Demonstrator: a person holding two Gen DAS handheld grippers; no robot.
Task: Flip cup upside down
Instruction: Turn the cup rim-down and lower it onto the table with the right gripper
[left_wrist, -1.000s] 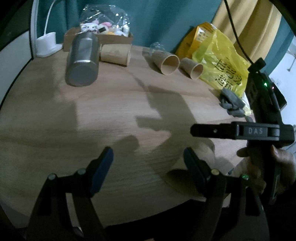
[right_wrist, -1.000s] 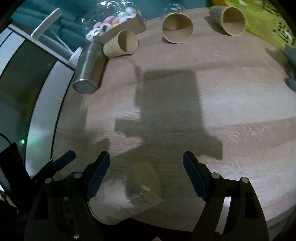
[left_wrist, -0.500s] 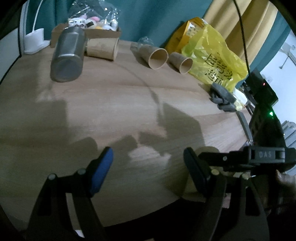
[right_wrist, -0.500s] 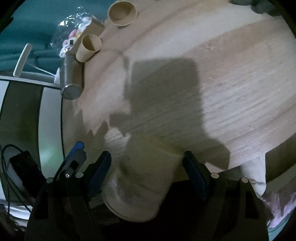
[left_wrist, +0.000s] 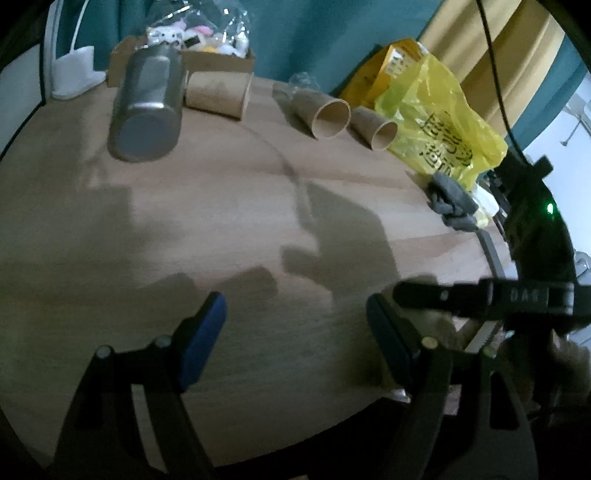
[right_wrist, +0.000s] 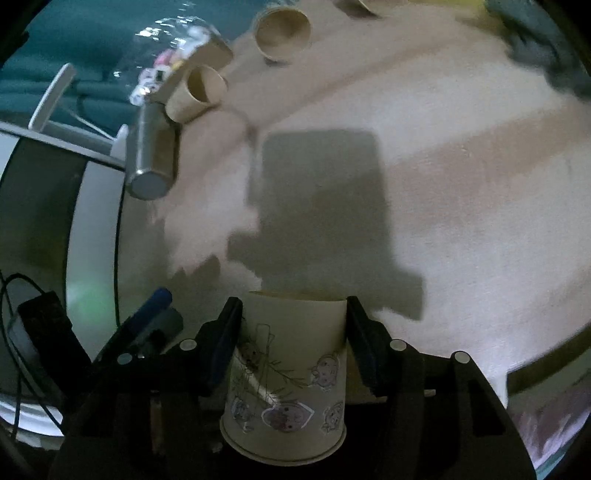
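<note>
A white paper cup (right_wrist: 291, 373) with cartoon drawings sits between the fingers of my right gripper (right_wrist: 293, 328), which is shut on it near its narrow base end. The cup's wide rim points back towards the camera, above the near edge of the round wooden table (right_wrist: 424, 177). My left gripper (left_wrist: 295, 328) is open and empty over the table's near side. In the left wrist view the right gripper's black body (left_wrist: 517, 295) shows at the right; the cup is hidden there behind the left gripper's right finger.
A steel tumbler (left_wrist: 147, 107) lies on its side at the far left. Three brown paper cups (left_wrist: 218, 94) (left_wrist: 325, 114) (left_wrist: 376, 131) lie on their sides at the back. A yellow plastic bag (left_wrist: 439, 118), a grey cloth (left_wrist: 450, 203) and a cardboard box of small items (left_wrist: 199, 44) stand around the edge.
My right gripper has closed on the white cup, which lay loose between open fingers before. The right wrist view has swung back over the table. The left gripper stays open.
</note>
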